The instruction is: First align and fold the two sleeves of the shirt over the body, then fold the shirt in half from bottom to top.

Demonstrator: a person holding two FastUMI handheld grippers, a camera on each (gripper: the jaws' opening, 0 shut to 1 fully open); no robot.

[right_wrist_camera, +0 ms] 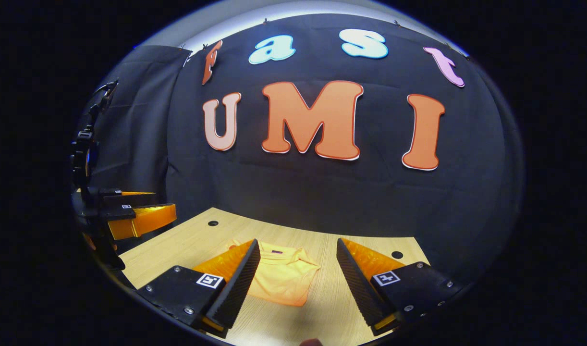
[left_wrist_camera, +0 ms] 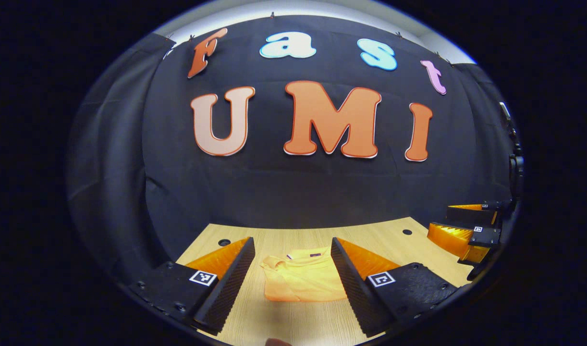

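Wooden table [left_wrist_camera: 298, 317] | folded shirt [left_wrist_camera: 303, 281] partly hidden by left hand-held gripper [left_wrist_camera: 293, 283], spread wide

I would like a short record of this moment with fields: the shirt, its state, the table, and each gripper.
shirt: orange polo shirt, collar toward the booth wall
state: lies as a compact folded rectangle, sleeves tucked in
table: light wooden table with round holes near its far edge
left gripper: open, above the table, apart from the shirt
right gripper: open, above the table, apart from the shirt
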